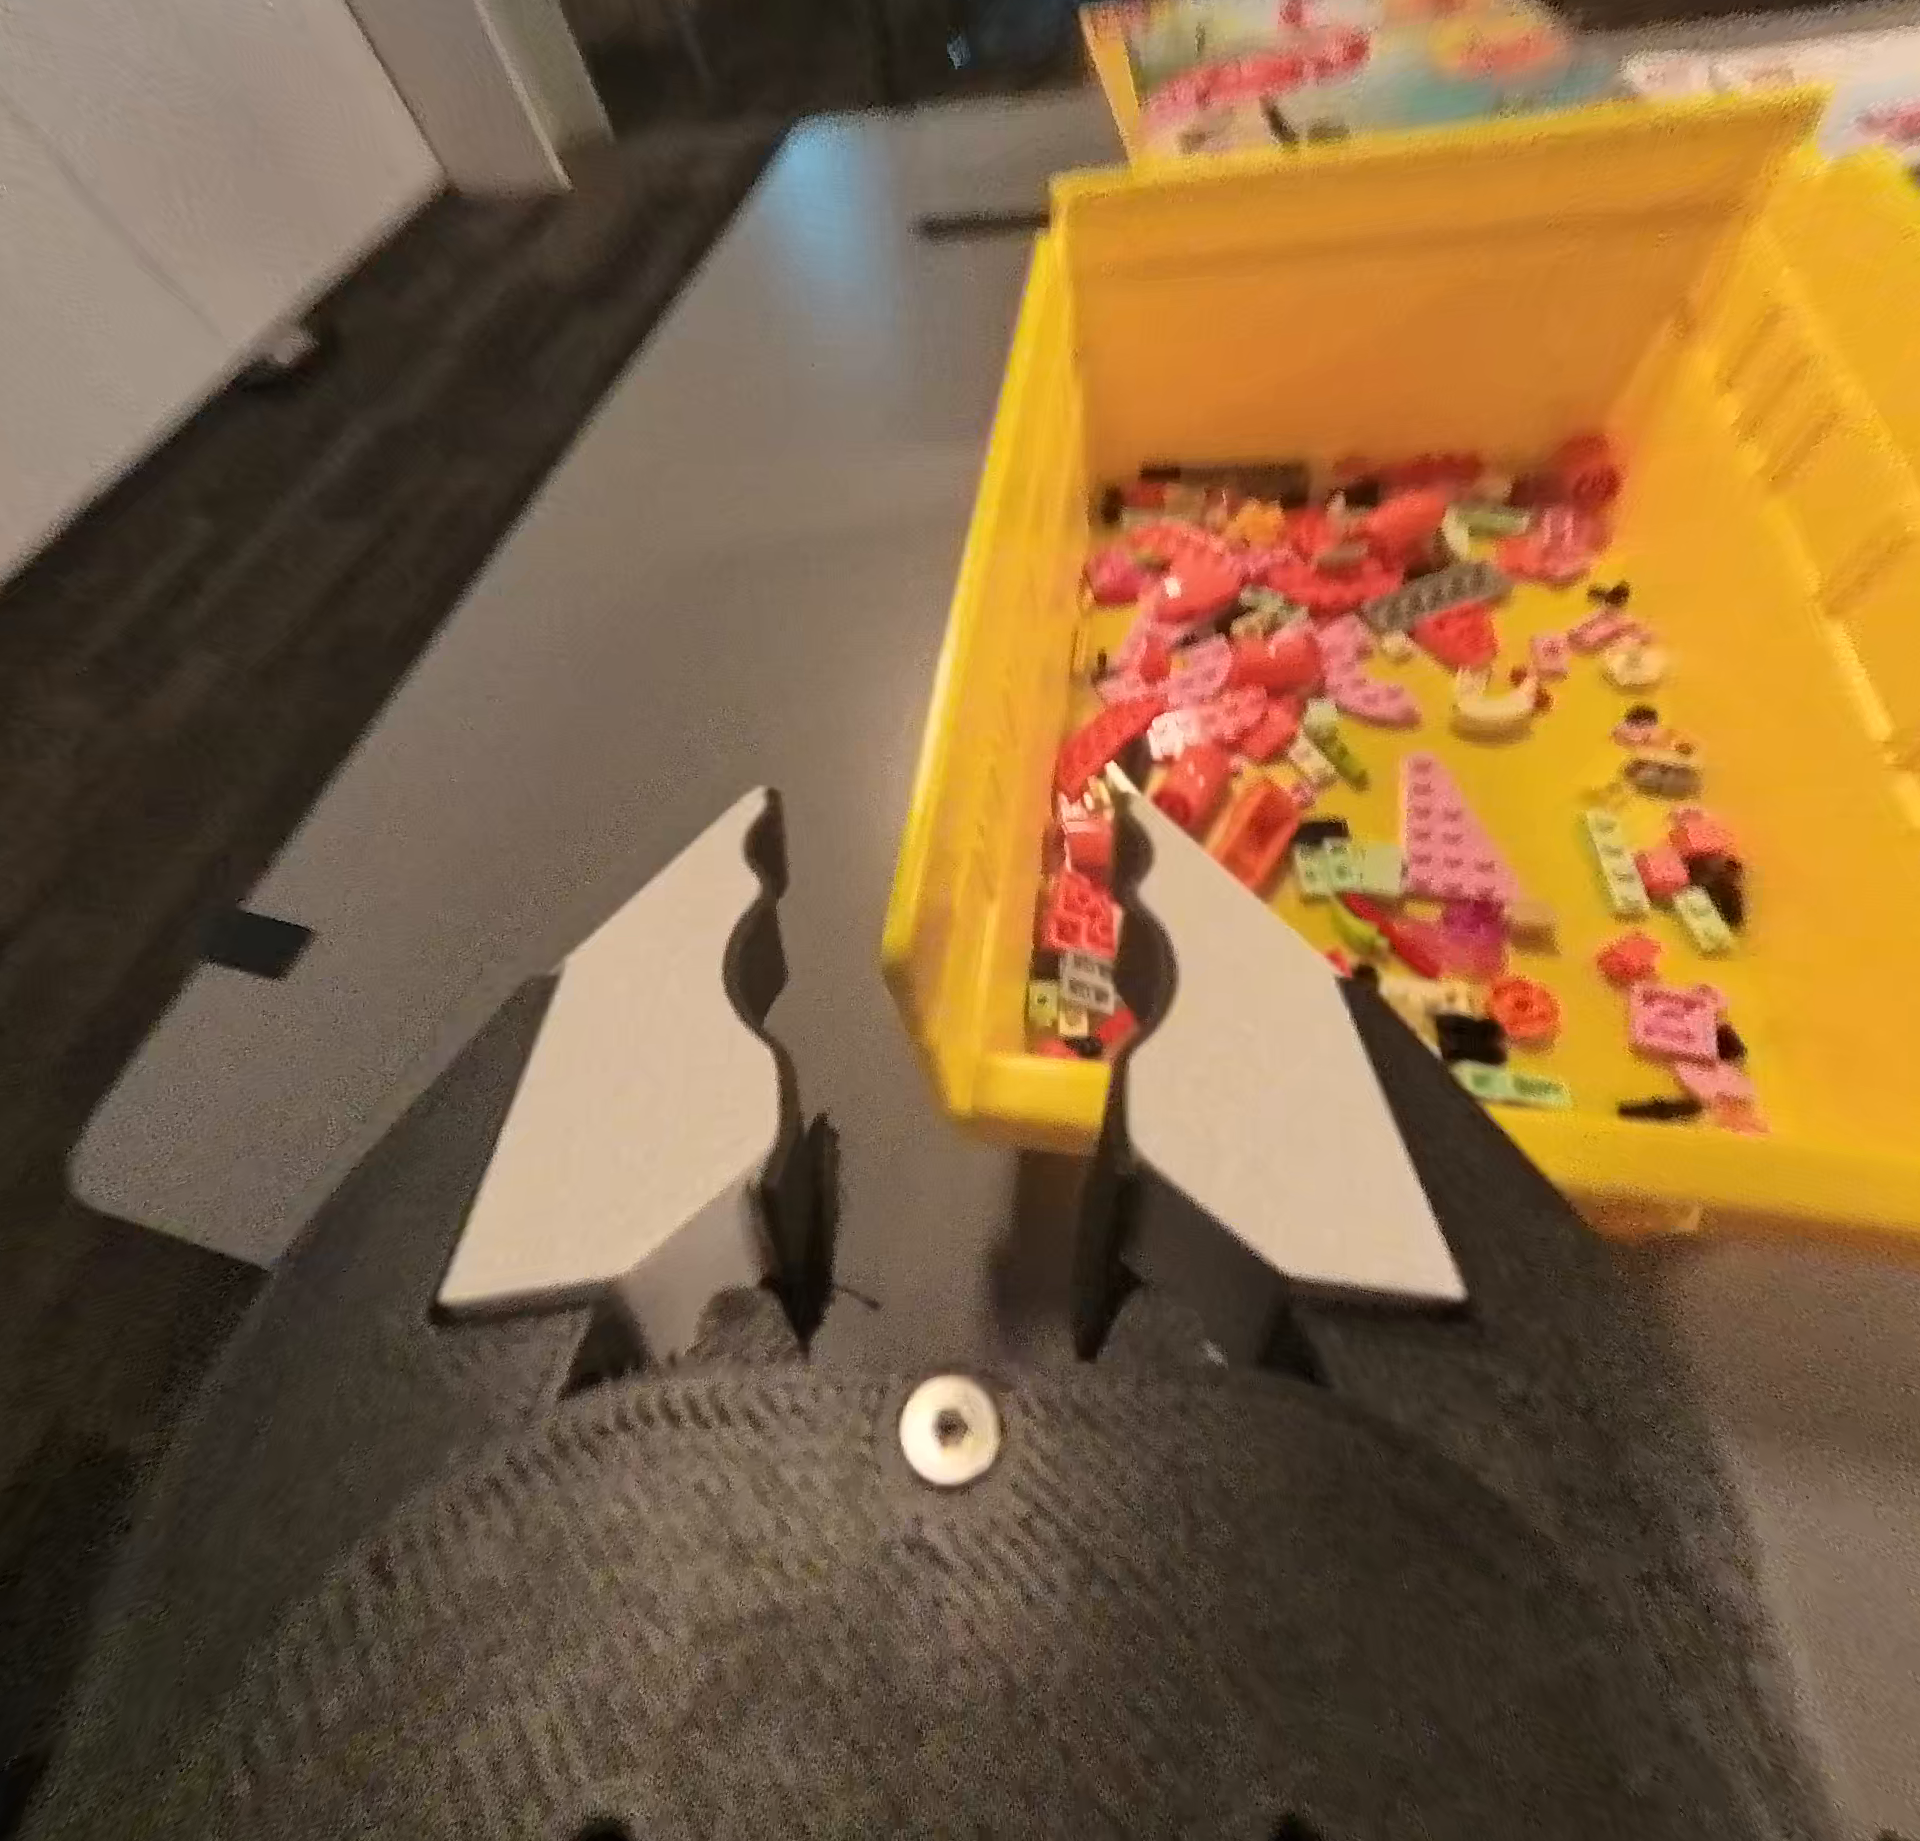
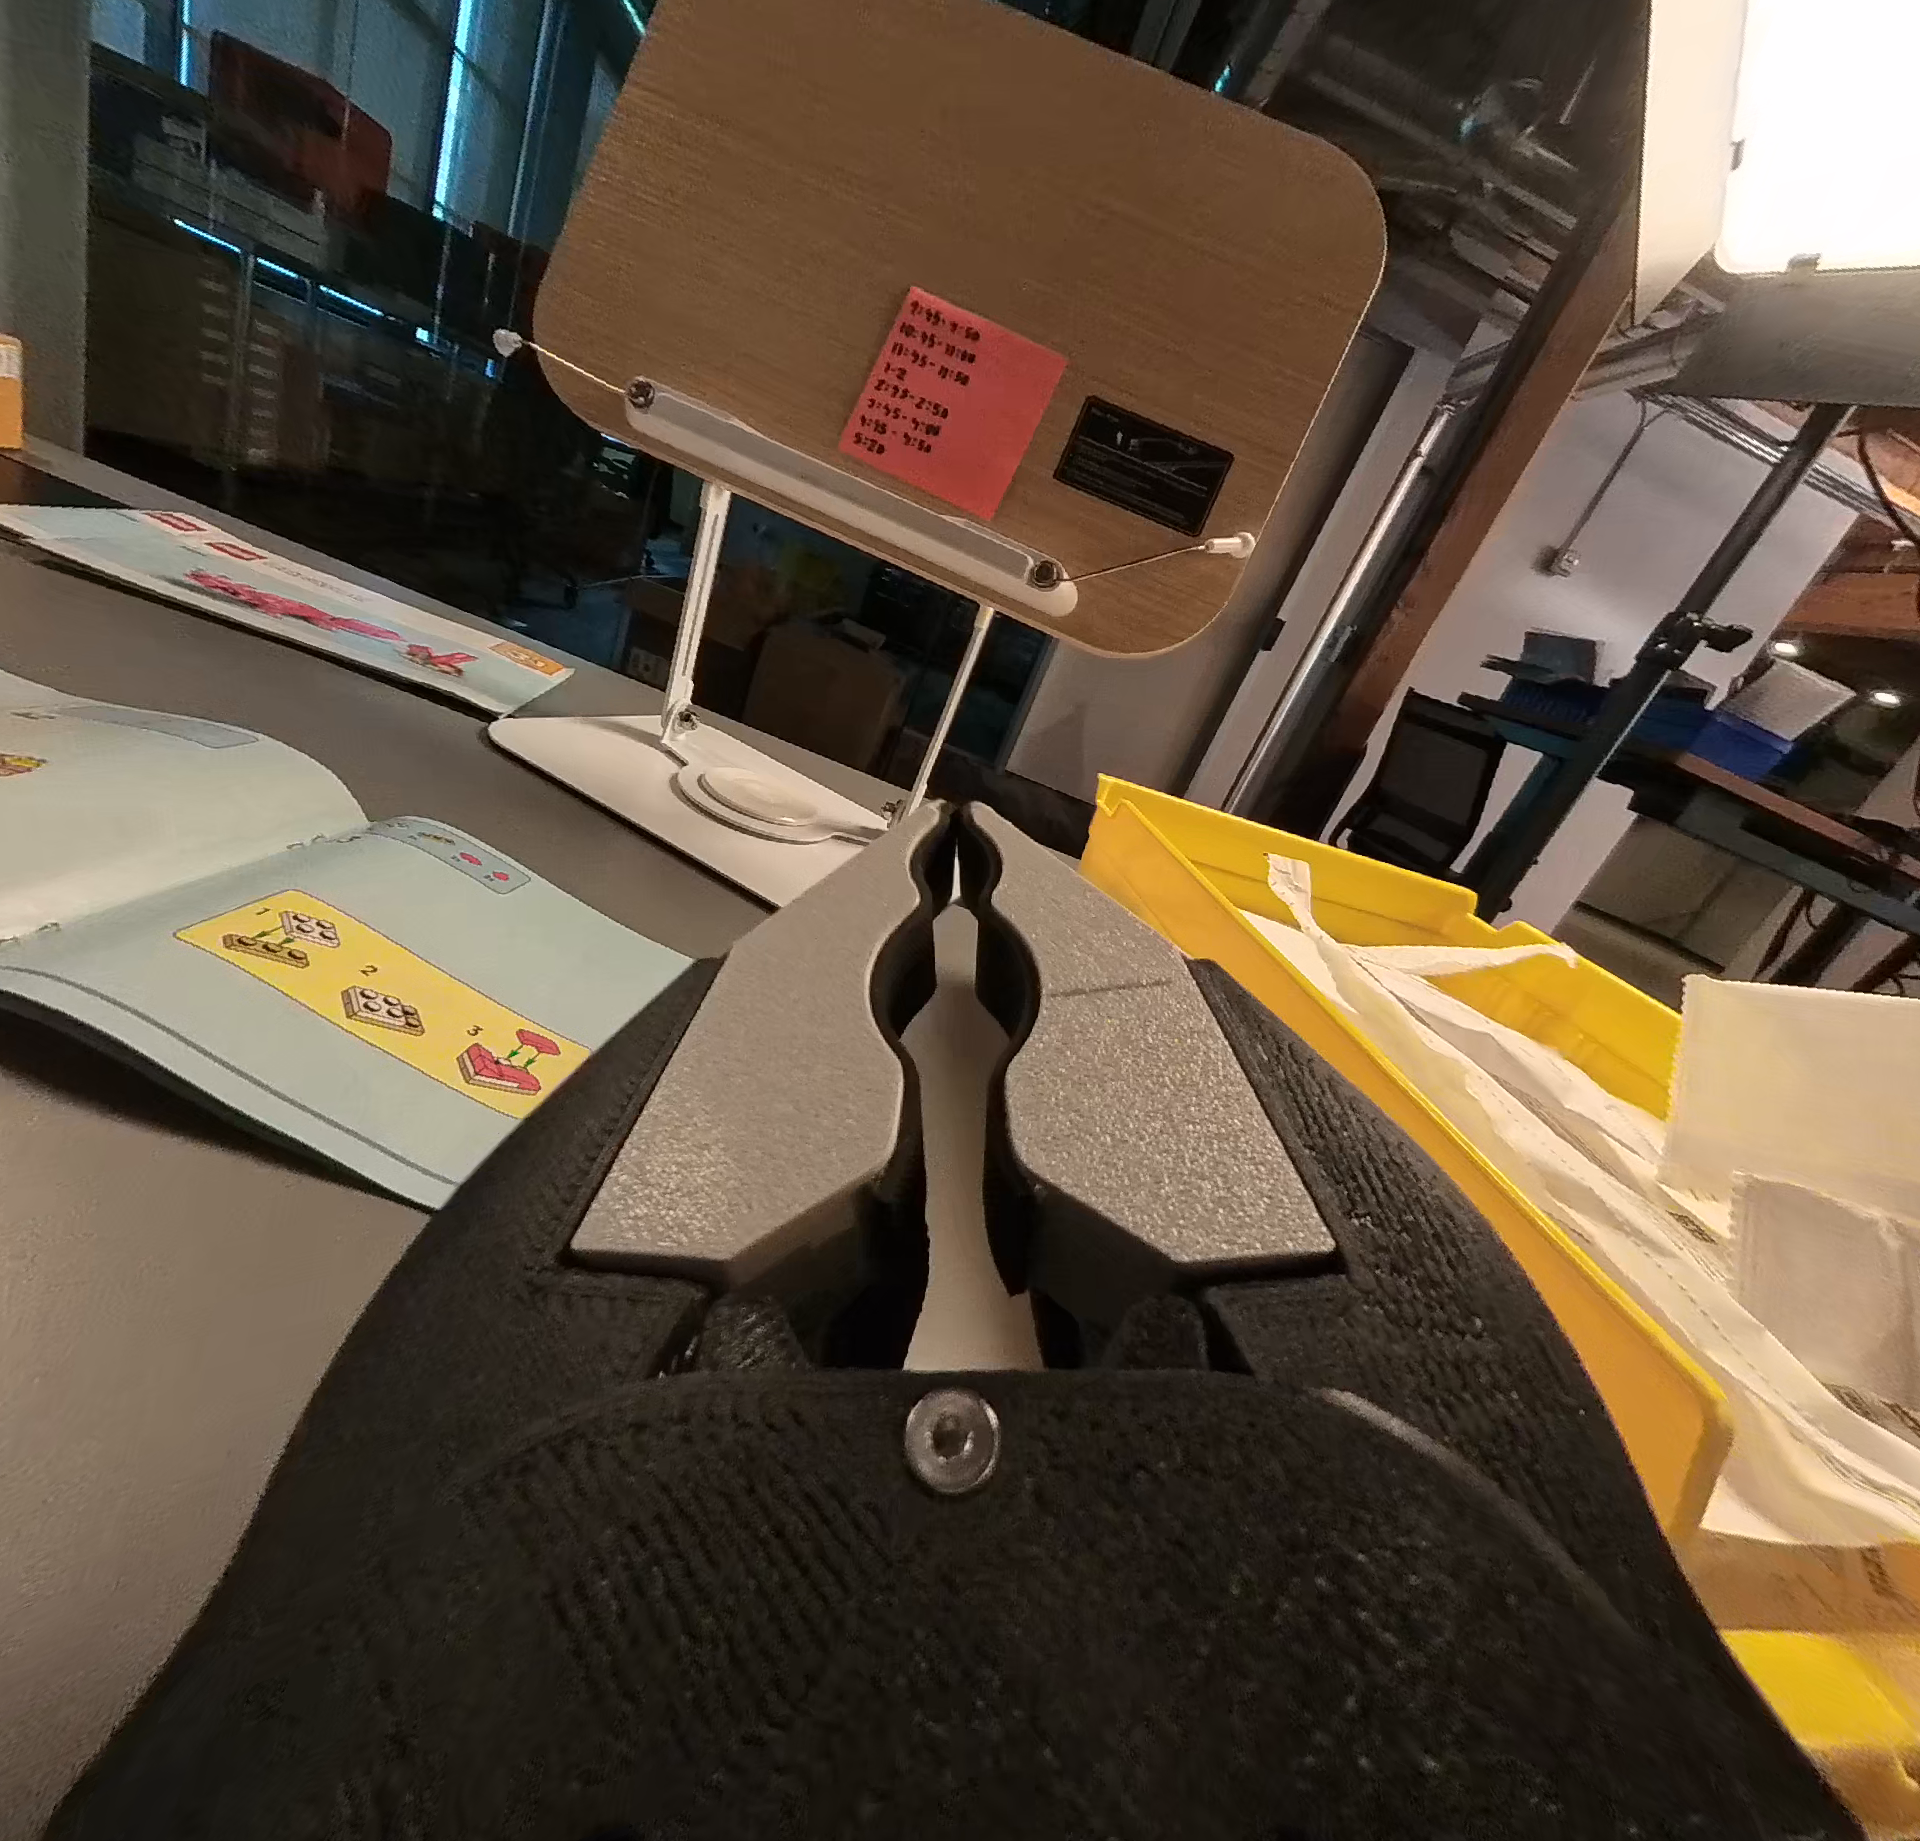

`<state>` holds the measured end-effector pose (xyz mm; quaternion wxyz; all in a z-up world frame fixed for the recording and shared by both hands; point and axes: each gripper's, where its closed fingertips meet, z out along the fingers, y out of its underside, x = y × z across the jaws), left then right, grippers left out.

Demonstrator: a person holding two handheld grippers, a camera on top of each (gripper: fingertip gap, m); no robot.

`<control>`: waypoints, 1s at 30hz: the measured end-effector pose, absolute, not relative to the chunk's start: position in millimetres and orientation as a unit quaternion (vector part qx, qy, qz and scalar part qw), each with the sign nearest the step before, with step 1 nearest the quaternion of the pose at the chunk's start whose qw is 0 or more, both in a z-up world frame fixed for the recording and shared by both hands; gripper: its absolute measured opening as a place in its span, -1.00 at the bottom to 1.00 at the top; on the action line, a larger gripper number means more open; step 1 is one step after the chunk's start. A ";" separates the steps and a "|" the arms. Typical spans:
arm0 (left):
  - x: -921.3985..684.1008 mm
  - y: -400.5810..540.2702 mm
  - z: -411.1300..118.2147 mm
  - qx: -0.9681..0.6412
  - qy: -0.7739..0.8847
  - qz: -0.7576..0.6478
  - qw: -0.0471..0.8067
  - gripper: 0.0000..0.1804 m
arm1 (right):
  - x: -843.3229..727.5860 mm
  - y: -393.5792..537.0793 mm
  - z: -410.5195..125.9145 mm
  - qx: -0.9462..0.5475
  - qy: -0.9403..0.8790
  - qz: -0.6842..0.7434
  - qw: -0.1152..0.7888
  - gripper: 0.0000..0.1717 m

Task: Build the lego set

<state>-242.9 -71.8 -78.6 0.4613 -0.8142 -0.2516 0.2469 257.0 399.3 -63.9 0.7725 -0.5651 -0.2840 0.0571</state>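
My left gripper (image 1: 945, 799) is open and holds nothing. It hovers over the near left corner of a yellow bin (image 1: 1351, 326). Its right fingertip (image 1: 1138, 815) is above the bin's pile of small toy bricks (image 1: 1299, 669), red, pink, pale green and black. Its left fingertip (image 1: 753, 809) is above the grey table (image 1: 644, 503). The view is blurred. My right gripper (image 2: 956, 812) is shut with nothing between its pads. It lies low over the dark table (image 2: 208, 1324), pointing at the white base of a wooden book stand (image 2: 966, 264).
An open instruction booklet (image 2: 343, 970) lies left of my right gripper and another booklet (image 2: 312, 596) farther back. A yellow bin (image 2: 1403, 918) with torn white paper bags (image 2: 1558, 1116) is on its right. A picture-covered box (image 1: 1340, 46) stands behind the brick bin. The table edge and dark floor (image 1: 208, 648) are left. The grippers' ends are close to 70 centimetres from one another.
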 end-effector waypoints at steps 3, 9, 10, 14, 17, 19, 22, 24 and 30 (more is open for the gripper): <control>-237.3 -71.1 -100.9 -0.844 -0.245 0.186 0.440 -0.64 | 255.6 399.0 -65.1 -0.565 -0.290 0.049 0.771 -1.00; -213.4 -79.4 -102.1 -0.845 -0.227 0.141 0.463 -0.97 | 253.1 398.7 -67.6 -0.565 -0.299 0.037 0.768 -1.00; -204.3 -81.0 -102.4 -0.847 -0.224 0.129 0.465 -0.96 | 252.5 398.6 -68.1 -0.566 -0.302 0.036 0.767 -1.00; -170.3 -93.4 -102.8 -0.848 -0.213 0.135 0.466 -0.93 | 249.9 398.0 -69.7 -0.565 -0.310 0.030 0.764 -1.00; -140.5 -100.2 -103.4 -0.849 -0.202 0.126 0.471 -0.89 | 248.4 397.7 -70.5 -0.564 -0.315 0.026 0.763 -1.00; -123.6 -103.7 -103.4 -0.848 -0.202 0.113 0.476 -0.87 | 247.3 397.3 -70.9 -0.563 -0.318 0.024 0.762 -1.00; -98.4 -104.2 -103.3 -0.846 -0.198 0.068 0.490 -0.81 | 245.9 396.2 -71.3 -0.561 -0.323 0.021 0.762 -1.00; -84.8 -102.7 -102.5 -0.846 -0.191 0.034 0.497 -0.77 | 244.9 395.9 -72.0 -0.561 -0.326 0.018 0.761 -1.00; -89.3 -102.4 -72.9 -0.812 -0.179 0.017 0.556 -0.73 | 243.9 395.0 -72.2 -0.559 -0.329 0.015 0.761 -1.00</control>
